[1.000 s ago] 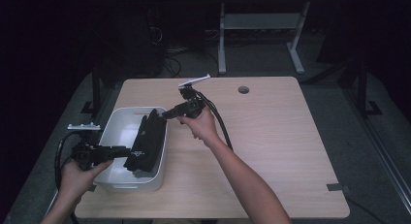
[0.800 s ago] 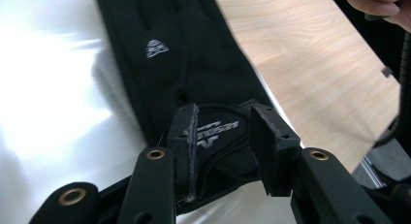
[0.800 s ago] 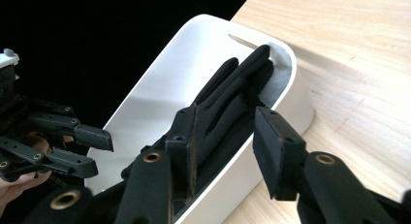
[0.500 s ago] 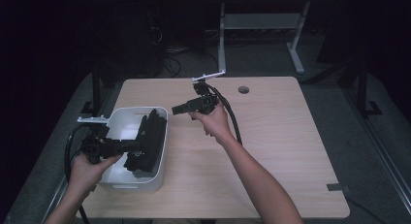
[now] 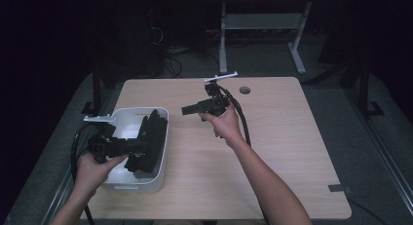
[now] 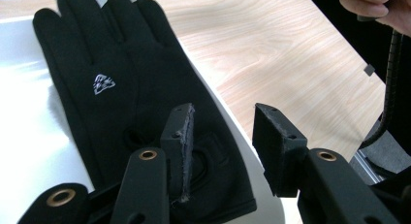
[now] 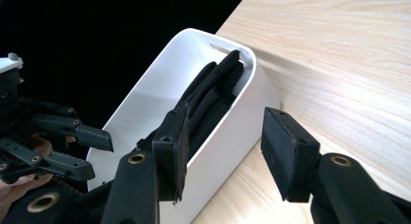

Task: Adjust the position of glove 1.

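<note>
Over the white bin [image 5: 155,186] both grippers — left [image 5: 139,146], right [image 5: 184,109] — have fingers just opening, empty (glove [image 5: 148,142] draped on the bin's wall).

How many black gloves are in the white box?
1 that I can tell: a black glove draped over the right side wall of the white box, fingers pointing toward the far end. A second could be hidden under it.

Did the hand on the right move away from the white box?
Yes. The right gripper has pulled back from the white bin, out over bare table; its jaws have just been opening, with nothing between them.
</note>
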### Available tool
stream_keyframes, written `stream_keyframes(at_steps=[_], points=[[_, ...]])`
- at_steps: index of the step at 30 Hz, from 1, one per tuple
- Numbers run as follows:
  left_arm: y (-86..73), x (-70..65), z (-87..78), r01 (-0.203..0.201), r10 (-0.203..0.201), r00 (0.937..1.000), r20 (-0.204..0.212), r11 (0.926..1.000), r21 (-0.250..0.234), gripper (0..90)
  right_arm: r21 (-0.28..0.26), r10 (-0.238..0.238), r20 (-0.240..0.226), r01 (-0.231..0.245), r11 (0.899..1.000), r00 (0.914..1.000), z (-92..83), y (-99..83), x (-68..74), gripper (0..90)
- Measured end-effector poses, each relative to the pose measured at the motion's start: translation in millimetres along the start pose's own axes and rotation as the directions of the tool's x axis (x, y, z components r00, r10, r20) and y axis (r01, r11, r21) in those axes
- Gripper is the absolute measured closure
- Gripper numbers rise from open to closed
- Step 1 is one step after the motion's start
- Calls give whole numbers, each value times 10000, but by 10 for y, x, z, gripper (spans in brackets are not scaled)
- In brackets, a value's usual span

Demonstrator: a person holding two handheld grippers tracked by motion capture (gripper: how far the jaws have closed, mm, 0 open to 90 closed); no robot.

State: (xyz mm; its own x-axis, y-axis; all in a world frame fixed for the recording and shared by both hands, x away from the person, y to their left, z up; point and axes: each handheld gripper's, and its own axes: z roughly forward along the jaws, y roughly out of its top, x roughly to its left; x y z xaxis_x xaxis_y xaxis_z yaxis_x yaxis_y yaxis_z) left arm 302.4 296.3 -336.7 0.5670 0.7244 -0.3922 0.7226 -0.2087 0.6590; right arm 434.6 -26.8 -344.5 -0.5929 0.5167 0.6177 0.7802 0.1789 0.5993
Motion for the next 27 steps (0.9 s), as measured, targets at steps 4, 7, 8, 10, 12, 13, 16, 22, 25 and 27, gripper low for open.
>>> stream_keyframes(at_steps=[4,7,8,10,12,13,16,22,25,27], points=[[43,-43,34,-73,73,10000,7,10000,-7,571,-40,54,-16,-54,10000,10000,-62,-4,-22,500],[79,-71,56,-157,157,9999,28,9999,-1,564,-89,78,-15,-78,9999,10000,-117,-5,-39,493],[87,-80,63,-166,166,9998,70,9999,-6,562,-95,110,-25,-110,9999,9999,-135,-8,-46,491],[99,-94,76,-200,200,9997,104,9998,-5,558,-145,125,27,-125,9998,9999,-164,-23,-57,488],[108,-105,83,-209,209,9997,96,9998,-68,549,-122,122,63,-121,9999,9999,-189,-41,-76,483],[111,-112,80,-185,186,9998,72,9997,-161,542,-131,102,43,-101,9999,9999,-200,-49,-82,483],[123,-141,84,-165,169,9997,149,9995,-259,530,-22,104,28,-103,9999,9999,-243,-74,-92,498],[172,-210,96,-374,378,9991,194,9991,-208,519,-102,117,129,-116,9999,9998,-341,-125,-110,492],[190,-244,122,-438,441,9988,201,9989,-184,505,-141,143,184,-140,9998,9997,-387,-156,-128,489],[197,-258,143,-430,432,9990,100,9989,-159,474,-200,163,163,-160,9997,9997,-417,-173,-147,488]])
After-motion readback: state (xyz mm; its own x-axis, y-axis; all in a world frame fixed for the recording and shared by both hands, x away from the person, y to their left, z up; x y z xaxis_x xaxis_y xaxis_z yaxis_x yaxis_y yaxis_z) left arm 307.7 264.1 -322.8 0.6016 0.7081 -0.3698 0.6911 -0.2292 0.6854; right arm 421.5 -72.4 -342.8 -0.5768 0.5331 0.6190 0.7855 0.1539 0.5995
